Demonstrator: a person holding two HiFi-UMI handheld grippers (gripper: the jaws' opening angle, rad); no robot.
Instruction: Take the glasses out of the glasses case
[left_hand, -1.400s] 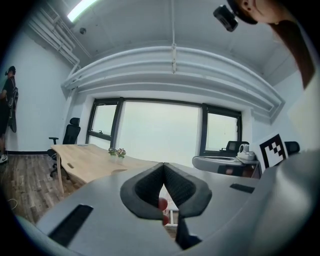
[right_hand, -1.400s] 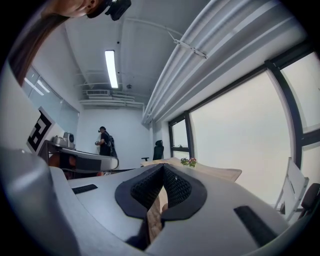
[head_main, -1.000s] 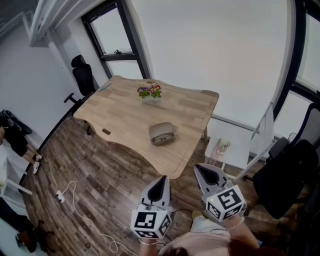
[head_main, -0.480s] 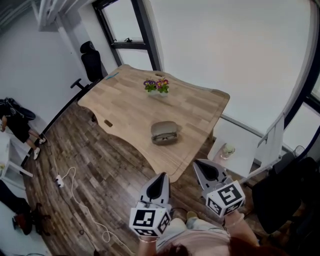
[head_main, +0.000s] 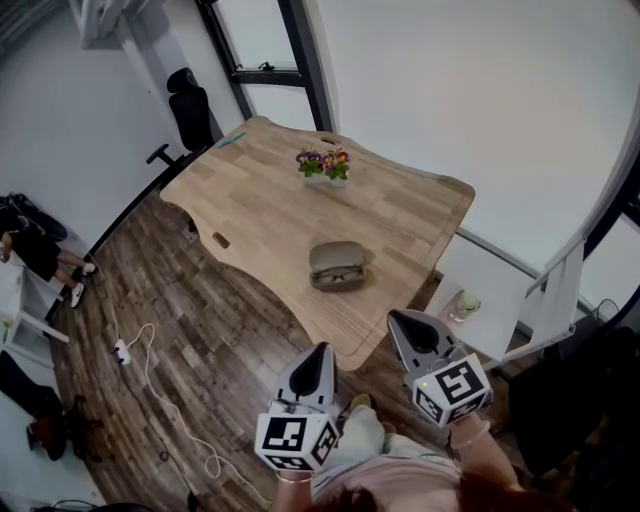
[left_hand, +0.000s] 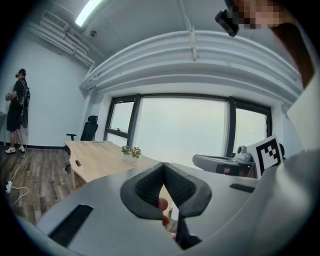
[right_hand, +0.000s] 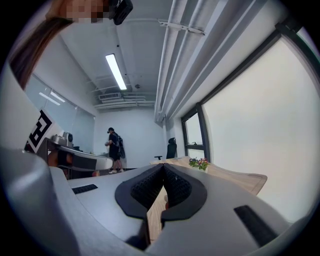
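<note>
Rightward is where the table (head_main: 250, 200) and everything on it have slid in the head view over the last second, while both grippers keep their places at the bottom.

At 9 o'clock a person (head_main: 30, 255) stands at the edge of the wood floor, with a power strip (head_main: 122, 351) and its white cable at about 8 o'clock. A black office chair (head_main: 193, 100) stands at 11 o'clock, by the table's far corner. A small pot of flowers (head_main: 323, 163) sits on the far side of the table, at 12 o'clock from the glasses case (head_main: 337, 266).

The case lies near the table's front edge, just right of the picture's centre. Its long axis runs from 9 to 3 o'clock. The lid stands open on the far side, so the mouth faces 6 o'clock, and dark glasses (head_main: 340, 277) show in the nearer half.

The left gripper (head_main: 321, 349) hovers at 6 o'clock from the case, well apart from it, pointing to 12. In its own view (left_hand: 163, 165) the jaws meet with nothing between them. The right gripper (head_main: 394, 316) hovers at 5 o'clock from the case, pointing to about 11. Its own view (right_hand: 163, 165) shows the jaws pressed together on nothing.

A white side table (head_main: 500, 290) stands at 3 o'clock from the case and carries a small cup (head_main: 463, 304).
</note>
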